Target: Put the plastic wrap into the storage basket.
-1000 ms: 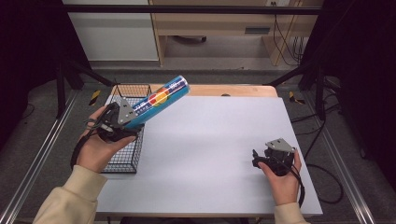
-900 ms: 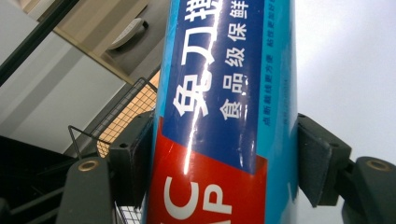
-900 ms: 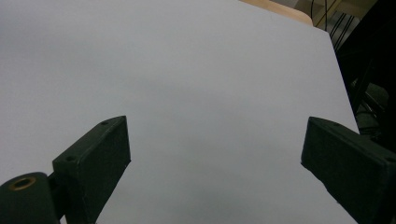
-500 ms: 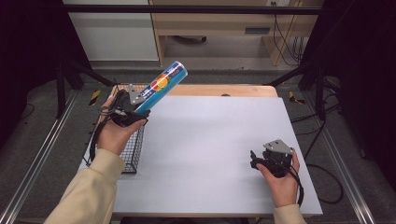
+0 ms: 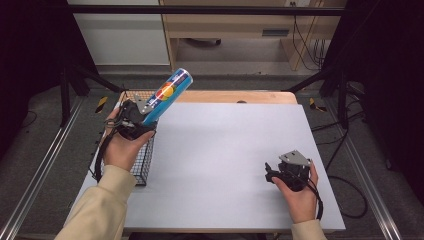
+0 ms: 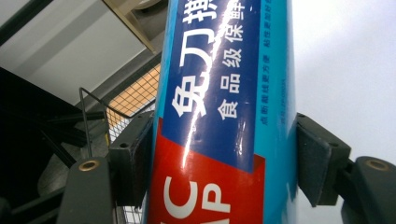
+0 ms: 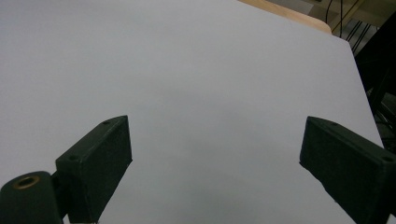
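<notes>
High view: the left tongs (image 5: 143, 114), clamped on the blue cylindrical cling-wrap tube (image 5: 168, 94), have carried it back over the black wire basket (image 5: 141, 170), probably for stowing; right tongs (image 5: 272, 172) gape apart on the tabletop (image 5: 225, 150).

I count one blue tube (image 5: 166, 96), printed with white characters and a red band. I count one black wire basket (image 5: 142, 165) at the left edge of the tabletop (image 5: 225, 150). I have two tongs: the left tongs (image 5: 145, 114) and the right tongs (image 5: 270, 172). One white sheet covers the one tabletop. I see two hands.
</notes>
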### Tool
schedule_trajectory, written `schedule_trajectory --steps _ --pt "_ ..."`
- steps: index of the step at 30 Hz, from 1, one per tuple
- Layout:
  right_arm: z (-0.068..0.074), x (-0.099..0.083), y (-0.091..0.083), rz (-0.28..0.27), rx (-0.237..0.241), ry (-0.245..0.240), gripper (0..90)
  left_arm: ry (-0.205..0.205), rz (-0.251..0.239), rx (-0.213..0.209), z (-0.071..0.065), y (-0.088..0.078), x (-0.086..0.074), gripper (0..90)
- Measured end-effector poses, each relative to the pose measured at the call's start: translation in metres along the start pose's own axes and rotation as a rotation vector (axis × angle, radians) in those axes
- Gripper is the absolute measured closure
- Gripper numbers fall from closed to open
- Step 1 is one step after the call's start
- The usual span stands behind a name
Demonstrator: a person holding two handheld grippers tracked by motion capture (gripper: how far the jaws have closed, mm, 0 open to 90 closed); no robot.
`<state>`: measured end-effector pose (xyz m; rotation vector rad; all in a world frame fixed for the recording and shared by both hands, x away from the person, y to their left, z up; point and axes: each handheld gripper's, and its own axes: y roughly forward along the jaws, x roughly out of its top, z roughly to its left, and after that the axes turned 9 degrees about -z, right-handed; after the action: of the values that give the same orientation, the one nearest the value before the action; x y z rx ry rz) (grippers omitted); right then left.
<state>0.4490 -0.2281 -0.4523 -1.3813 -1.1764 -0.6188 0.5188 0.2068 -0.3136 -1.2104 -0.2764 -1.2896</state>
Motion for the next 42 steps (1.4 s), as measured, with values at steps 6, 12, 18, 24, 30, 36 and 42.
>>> schedule_trajectory --steps 6,12,18,24,30,36,42 --pt "0.001 0.0 0.0 0.005 0.002 0.001 9.4 0.007 -0.004 0.0 -0.002 -0.006 -0.008 30.7" --pt "0.001 0.0 0.0 0.005 0.006 -0.002 9.5 -0.021 0.013 0.007 -0.001 -0.007 -0.023 30.9" --pt "0.002 0.0 0.001 0.01 0.006 -0.003 9.5 -0.055 0.048 0.01 0.002 -0.006 -0.039 30.9" --pt "0.002 -0.001 0.001 0.013 0.006 -0.003 9.7 -0.073 0.072 0.017 0.004 -0.005 -0.05 31.0" --pt "0.001 0.0 0.001 0.01 0.006 -0.003 9.6 -0.092 0.083 0.02 0.005 -0.006 -0.055 31.0" --pt "0.0 0.0 0.0 0.008 0.001 0.006 9.7 -0.098 0.083 0.018 0.005 -0.007 -0.059 31.0" --pt "-0.002 0.0 0.001 0.005 0.0 0.014 9.7 -0.112 0.085 0.023 0.007 -0.006 -0.064 31.1"
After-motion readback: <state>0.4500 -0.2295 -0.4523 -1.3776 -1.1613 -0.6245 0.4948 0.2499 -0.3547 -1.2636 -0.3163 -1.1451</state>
